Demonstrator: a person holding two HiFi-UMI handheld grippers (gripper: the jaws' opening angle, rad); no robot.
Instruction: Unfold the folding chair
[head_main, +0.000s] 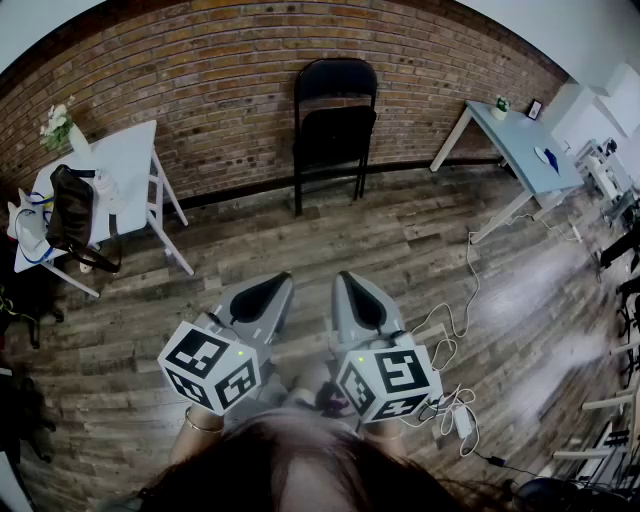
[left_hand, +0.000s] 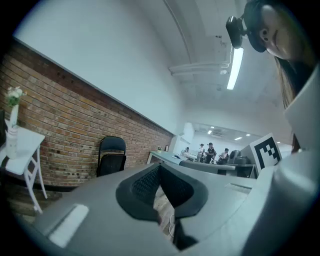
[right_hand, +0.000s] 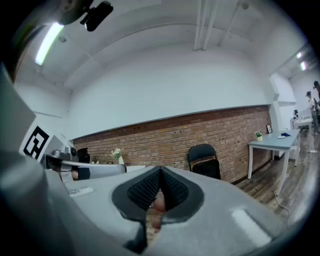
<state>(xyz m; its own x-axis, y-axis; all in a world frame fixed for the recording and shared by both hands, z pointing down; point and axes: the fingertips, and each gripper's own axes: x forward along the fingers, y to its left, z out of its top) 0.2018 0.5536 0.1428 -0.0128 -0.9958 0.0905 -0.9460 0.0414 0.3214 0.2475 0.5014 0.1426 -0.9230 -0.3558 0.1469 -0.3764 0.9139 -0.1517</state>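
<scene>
The chair stands folded against the brick wall; the left gripper and right gripper, both closed and empty, hang well short of it.

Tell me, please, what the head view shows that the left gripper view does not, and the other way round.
Only the head view: the black bag lying on the white table, and the left gripper's marker cube.
Only the left gripper view: the ceiling light and people in the far room.
Both: the folding chair, still folded against the brick wall, the white table with its flower vase, and the left gripper, jaws together and empty.
</scene>
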